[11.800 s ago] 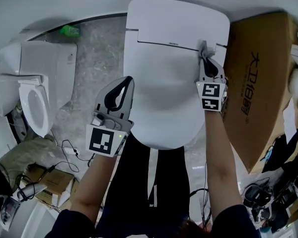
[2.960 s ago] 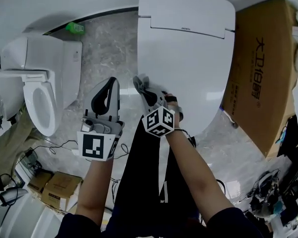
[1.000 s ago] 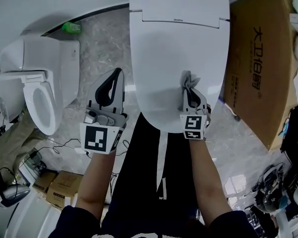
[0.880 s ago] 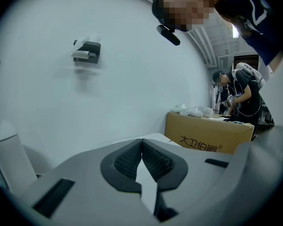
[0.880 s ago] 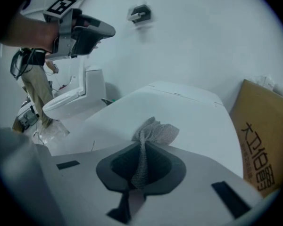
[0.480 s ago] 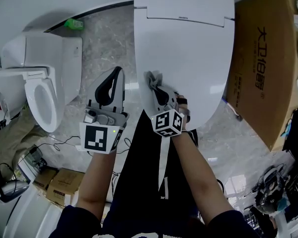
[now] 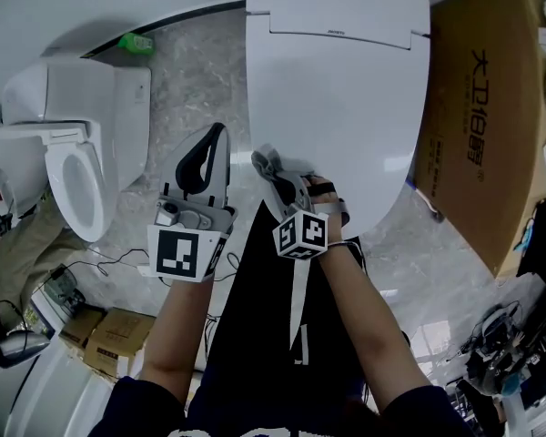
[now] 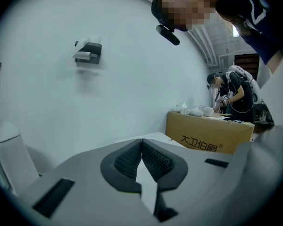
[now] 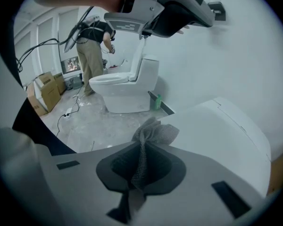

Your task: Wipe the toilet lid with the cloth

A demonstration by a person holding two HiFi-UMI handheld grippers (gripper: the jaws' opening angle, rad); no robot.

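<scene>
where the cloth is sitting: the grey mesh cloth [image 7: 262, 162] is bunching out past the tips of the right gripper [image 7: 278, 184], at the front left edge of the closed toilet lid [image 7: 337, 107]; whether it is pressing on the lid or just clearing the rim, i cannot tell.
right gripper: its jaws are clenching on the cloth; in the right gripper view the cloth [image 9: 153, 132] is running as a pleated strip between the pads of the right gripper [image 9: 140, 164] and fanning out above them, with the toilet lid [image 9: 221, 126] lying to the right.
left gripper: the left gripper [image 7: 215, 144] is hanging over the marble floor [image 7: 191, 71], just beside the lid's left edge and apart from it; in its own view the left gripper [image 8: 141, 154] is pressing its jaws together on nothing.
cloth handling: by the look of it, light, limp and open-weave; it is likely folding and dragging, not sliding flat, and only the free tuft is doing the wiping.
where to hold: the pinch across the gathered folds is looking sound; a deeper bite would be leaving less cloth free, a shallower one risking a pull-out.
lid handling: hard, glossy, gently domed, probably slick; light pressure is likely enough, and bare jaw tips could be scraping it if the tuft folds under.
surroundings: a cardboard box [image 7: 478, 116] is standing just right of the lid; a second toilet [image 7: 73, 153] is standing open, well apart on the left.
</scene>
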